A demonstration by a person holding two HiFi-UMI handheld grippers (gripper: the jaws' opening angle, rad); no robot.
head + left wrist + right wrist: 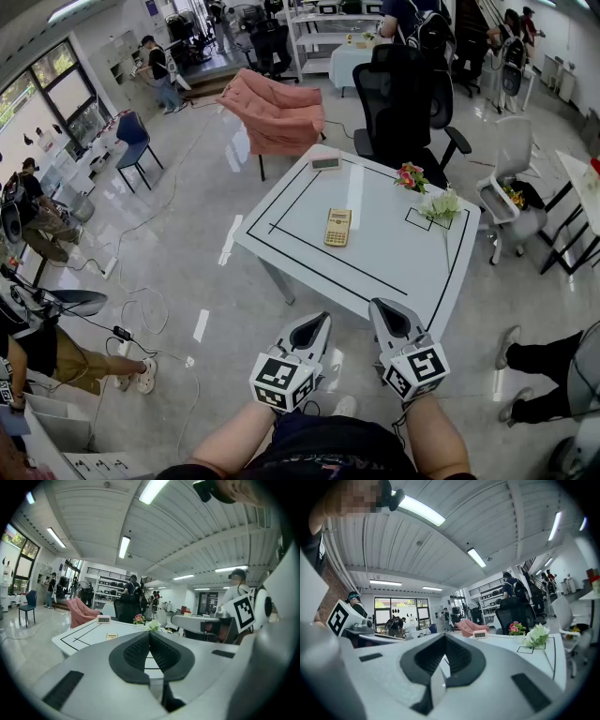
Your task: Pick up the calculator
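A yellow calculator (pixel 337 227) lies flat near the middle of the white table (pixel 375 262), inside black tape lines. It shows small in the left gripper view (pixel 111 636). My left gripper (pixel 324 320) and right gripper (pixel 376 306) hover side by side in front of the table's near edge, well short of the calculator. Both are shut with nothing between the jaws. In the left gripper view the dark pads (pixel 140 649) meet; the right gripper's pads (pixel 457 656) also meet. The calculator is hidden in the right gripper view.
A small white digital clock (pixel 325 162) sits at the table's far corner. Pink flowers (pixel 411 176) and white flowers (pixel 442 205) stand on the right side. A black office chair (pixel 403 103) and a pink-draped chair (pixel 277 111) stand behind. People sit nearby; cables cross the floor.
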